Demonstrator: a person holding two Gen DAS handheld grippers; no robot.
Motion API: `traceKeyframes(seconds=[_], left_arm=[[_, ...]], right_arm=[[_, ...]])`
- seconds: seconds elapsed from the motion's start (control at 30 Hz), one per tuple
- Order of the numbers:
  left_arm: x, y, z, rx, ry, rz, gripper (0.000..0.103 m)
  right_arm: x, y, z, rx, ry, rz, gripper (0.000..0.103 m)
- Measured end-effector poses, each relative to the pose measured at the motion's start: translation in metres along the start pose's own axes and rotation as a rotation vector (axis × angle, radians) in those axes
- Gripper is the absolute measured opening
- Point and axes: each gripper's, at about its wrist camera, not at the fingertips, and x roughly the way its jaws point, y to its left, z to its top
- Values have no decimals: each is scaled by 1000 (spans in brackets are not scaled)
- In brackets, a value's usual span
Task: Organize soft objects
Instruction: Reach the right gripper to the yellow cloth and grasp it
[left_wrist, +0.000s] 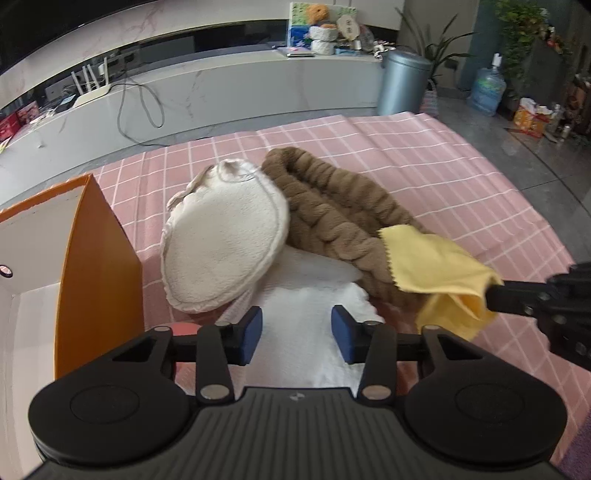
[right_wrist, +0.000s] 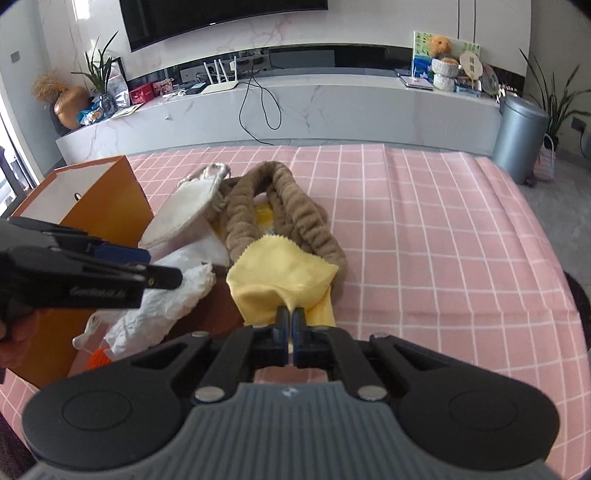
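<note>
A pile of soft things lies on the pink checked cloth (left_wrist: 424, 166): a brown plush scarf (left_wrist: 332, 206) (right_wrist: 288, 206), a white fleece pad (left_wrist: 225, 240) (right_wrist: 184, 210) and a crumpled white cloth (left_wrist: 299, 332) (right_wrist: 162, 299). My right gripper (right_wrist: 291, 319) is shut on a yellow cloth (right_wrist: 280, 273), held over the scarf's near end; it also shows in the left wrist view (left_wrist: 439, 269). My left gripper (left_wrist: 297, 332) is open over the white cloth, holding nothing. It shows in the right wrist view (right_wrist: 155, 269) from the side.
An open orange box (left_wrist: 92, 266) (right_wrist: 96, 199) with white inside stands at the left of the pile. A small orange object (right_wrist: 98, 360) lies by the box. Behind the table are a marble TV bench (right_wrist: 295, 107), a grey bin (right_wrist: 519, 136) and plants.
</note>
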Motion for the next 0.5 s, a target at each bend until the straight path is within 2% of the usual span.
traceKeyframes(seconds=[0.1,0.2,0.23,0.3,0.33,0.37,0.4,0.5], left_arm=[[3,0,0,11,-8,32,38],[3,1,0,-1,-10,22,29],[3,1,0,0,-10,20,22],[2,0,0,-2,-17,18,12],[1,0,0,-6,-19,18,10],[0,0,1,-12,-19,12,9],[0,0,1,-21,-17,5,8],[-2,1,3,-34,-24,4,4]], right_arm=[[5,1,-1,9,-2,11,0],[12,2,-3,15,5,18,0],[14,1,-3,22,7,18,0],[18,1,-4,23,3,-3,8],[20,0,-3,18,-1,-18,15],[21,0,-4,18,-8,-32,37],[21,-1,-4,19,-12,-36,49],[30,-4,-4,29,6,-13,50]])
